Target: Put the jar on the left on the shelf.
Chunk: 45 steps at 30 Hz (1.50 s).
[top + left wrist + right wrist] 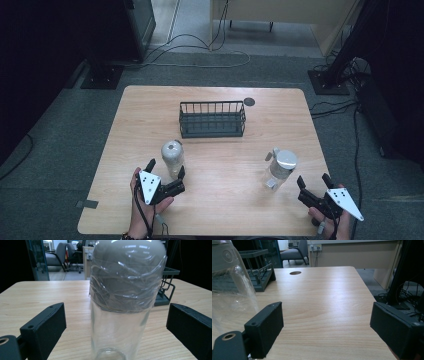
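Note:
A clear glass bottle with a grey cap under plastic film stands upright left of the table's middle. My left gripper sits just in front of it. In the left gripper view the bottle stands between the two black jaws with a gap on each side, so my left gripper is open. A second clear bottle with a pale lid stands at the right. My right gripper rests open to its right, near the front edge. In the right gripper view that bottle is left of the jaws, and my right gripper has nothing between them.
A dark wire basket stands at the middle back of the wooden table, also visible as the basket and the basket. A round cable hole lies beside it. Cables and stand bases are on the floor around the table.

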{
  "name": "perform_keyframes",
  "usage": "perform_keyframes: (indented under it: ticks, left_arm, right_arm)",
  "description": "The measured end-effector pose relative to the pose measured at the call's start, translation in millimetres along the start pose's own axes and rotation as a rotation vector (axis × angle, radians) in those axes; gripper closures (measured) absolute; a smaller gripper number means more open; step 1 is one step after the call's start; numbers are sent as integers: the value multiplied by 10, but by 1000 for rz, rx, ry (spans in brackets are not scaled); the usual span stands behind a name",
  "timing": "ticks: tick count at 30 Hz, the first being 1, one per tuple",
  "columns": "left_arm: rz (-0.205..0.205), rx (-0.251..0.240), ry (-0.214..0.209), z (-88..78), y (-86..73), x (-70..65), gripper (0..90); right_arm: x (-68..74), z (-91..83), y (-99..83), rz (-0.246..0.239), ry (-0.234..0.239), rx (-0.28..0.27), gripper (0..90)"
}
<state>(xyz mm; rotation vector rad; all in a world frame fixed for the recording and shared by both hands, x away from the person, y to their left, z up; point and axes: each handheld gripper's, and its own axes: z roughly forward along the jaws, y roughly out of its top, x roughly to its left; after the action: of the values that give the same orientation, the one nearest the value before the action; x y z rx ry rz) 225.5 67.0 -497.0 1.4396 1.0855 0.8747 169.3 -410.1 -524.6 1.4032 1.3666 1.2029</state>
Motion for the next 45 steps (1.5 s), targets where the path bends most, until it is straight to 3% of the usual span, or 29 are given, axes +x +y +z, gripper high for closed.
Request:
perform_keyframes:
  ticks: [14,26,33,45]
  left_arm:
    - [-12,20,-6,208,-76,-41,71]
    - [-27,24,21,301,-78,-63,278]
    - [-4,27,35,309,-58,-79,288]
    - [-16,22,71,381,37,-90,292]
  right_arm:
    - [-2,1,0,1,1,0,111]
    - [-4,1,0,2,3,-1,111]
    - [0,3,1,0,5,2,111]
    - [17,4,0,-21,-1,1,111]
